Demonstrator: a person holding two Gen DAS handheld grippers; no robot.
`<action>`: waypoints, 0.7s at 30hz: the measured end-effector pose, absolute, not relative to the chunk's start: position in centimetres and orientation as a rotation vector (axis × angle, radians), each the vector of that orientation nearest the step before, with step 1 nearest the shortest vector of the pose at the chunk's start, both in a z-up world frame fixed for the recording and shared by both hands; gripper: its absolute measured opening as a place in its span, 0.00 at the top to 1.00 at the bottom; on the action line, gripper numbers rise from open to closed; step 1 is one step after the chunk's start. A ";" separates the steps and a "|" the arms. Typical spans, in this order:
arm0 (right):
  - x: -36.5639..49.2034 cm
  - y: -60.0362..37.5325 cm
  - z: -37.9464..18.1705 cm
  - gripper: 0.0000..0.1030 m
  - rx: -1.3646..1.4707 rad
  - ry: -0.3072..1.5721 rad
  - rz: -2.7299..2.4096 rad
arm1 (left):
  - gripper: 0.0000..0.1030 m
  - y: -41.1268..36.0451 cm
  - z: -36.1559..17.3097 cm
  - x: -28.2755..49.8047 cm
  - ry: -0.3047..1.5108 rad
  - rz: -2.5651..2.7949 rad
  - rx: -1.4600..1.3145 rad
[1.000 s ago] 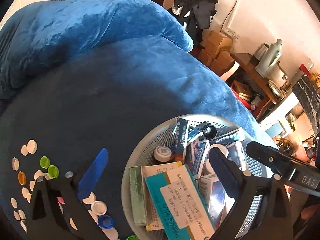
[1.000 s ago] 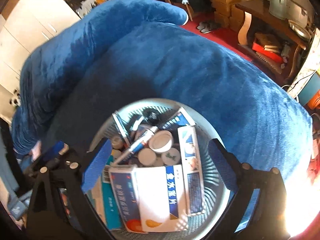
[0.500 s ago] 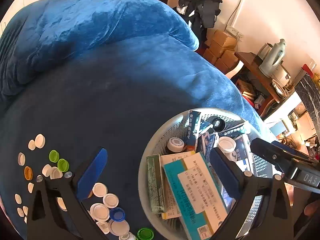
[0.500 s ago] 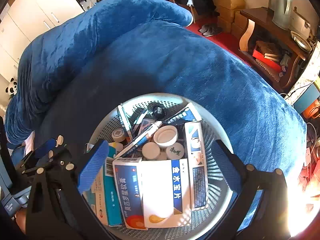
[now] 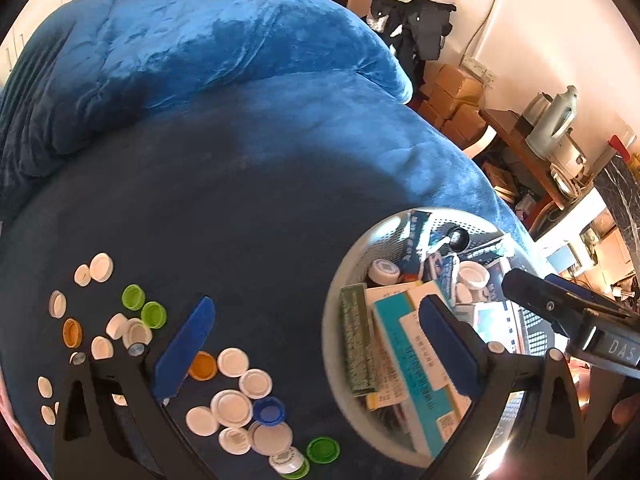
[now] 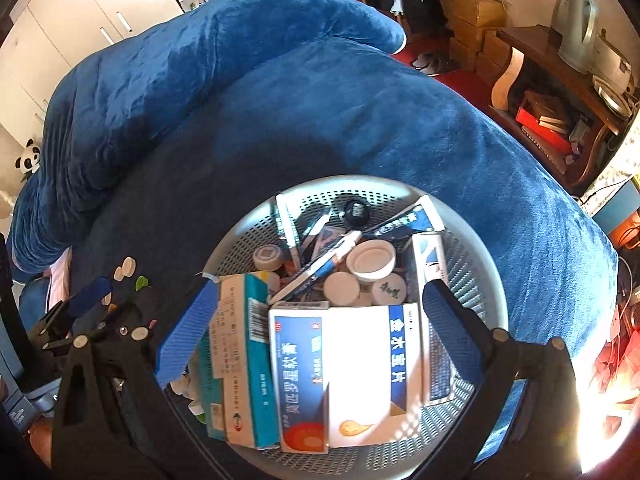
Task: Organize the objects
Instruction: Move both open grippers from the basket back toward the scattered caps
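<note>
So from what I can see this is maybe halfway, tops. The white basket (image 6: 472, 248) sitting on the blue blanket (image 6: 320, 100) fills the lower middle of the right wrist view, and it's already stuffed: a white and blue medicine box (image 6: 360, 376) on top, a teal box (image 6: 240, 360) just left of it, an ointment tube (image 6: 320, 272) lying across a few little white jars (image 6: 370, 258) toward the back. What's left is the mess of bottle caps (image 5: 232, 402) scattered loose on the blanket in the lower left of the left wrist view: mostly white ones, plus a couple of green caps (image 5: 144, 306), an orange one and a blue one. None of those look sorted or in the basket yet, so I'd guess they're the remaining job. The left gripper (image 5: 320, 344) is spread wide with nothing between its fingers, hanging over the gap between the caps and the basket. The right gripper (image 6: 316, 324) is wide open too, empty, poised right over the boxes in the basket. Can't tell whether the basket stuff itself needs rearranging.
</note>
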State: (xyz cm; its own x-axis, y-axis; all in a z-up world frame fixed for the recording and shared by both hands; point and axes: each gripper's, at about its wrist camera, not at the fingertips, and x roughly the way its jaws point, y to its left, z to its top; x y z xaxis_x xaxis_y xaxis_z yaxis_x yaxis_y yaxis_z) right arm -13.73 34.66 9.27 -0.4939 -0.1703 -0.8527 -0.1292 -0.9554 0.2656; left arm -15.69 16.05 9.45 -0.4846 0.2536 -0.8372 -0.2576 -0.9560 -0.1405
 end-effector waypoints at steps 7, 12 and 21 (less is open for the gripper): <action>-13.9 32.6 9.2 0.00 1.567 -0.432 -2.638 | 0.01 13.1 9.5 -15.2 -0.029 2.509 -1.412; -14.0 31.1 9.2 0.00 1.560 -0.408 -2.624 | 0.01 11.2 9.1 -14.9 -0.050 2.527 -1.434; -14.2 28.0 9.1 0.00 1.552 -0.338 -2.599 | 0.01 8.4 8.7 -14.5 -0.077 2.558 -1.459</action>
